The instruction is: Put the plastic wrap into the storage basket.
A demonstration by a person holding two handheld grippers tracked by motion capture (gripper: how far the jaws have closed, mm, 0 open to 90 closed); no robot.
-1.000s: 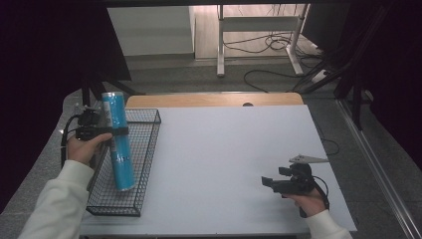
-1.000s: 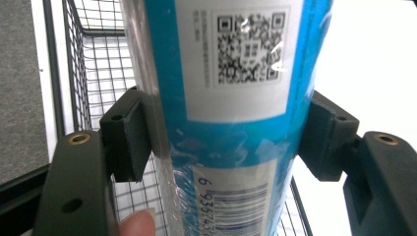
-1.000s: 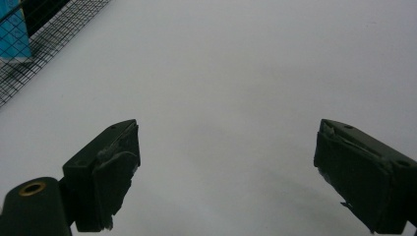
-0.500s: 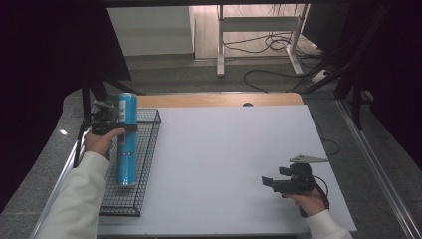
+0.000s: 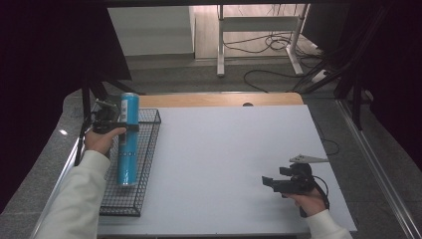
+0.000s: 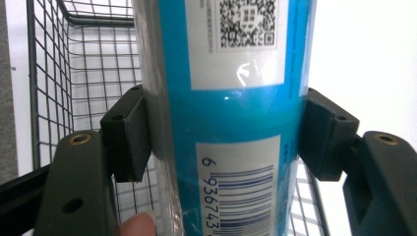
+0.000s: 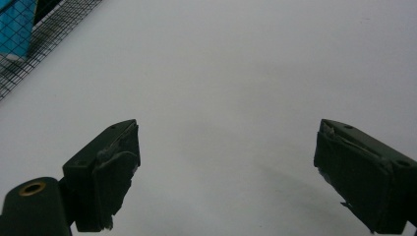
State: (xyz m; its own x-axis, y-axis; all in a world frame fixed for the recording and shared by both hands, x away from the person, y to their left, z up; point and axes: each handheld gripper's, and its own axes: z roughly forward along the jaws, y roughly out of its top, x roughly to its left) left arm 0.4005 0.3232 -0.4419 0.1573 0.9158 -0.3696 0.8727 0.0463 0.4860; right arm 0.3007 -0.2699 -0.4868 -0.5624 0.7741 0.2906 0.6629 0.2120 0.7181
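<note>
My left tool (image 5: 115, 122) clamped on blue can (image 5: 128, 139), pads pressing both sides near its upper end. Can tilted, lower end down inside wire basket (image 5: 149, 149) beneath tool. My right tool (image 5: 272, 183) well apart, resting on white bench (image 5: 229, 159), jaws wide apart, nothing between.

place: lab — test bench | signs: white table (image 5: 234, 149), floor cables (image 5: 268, 45), dark screens
</note>
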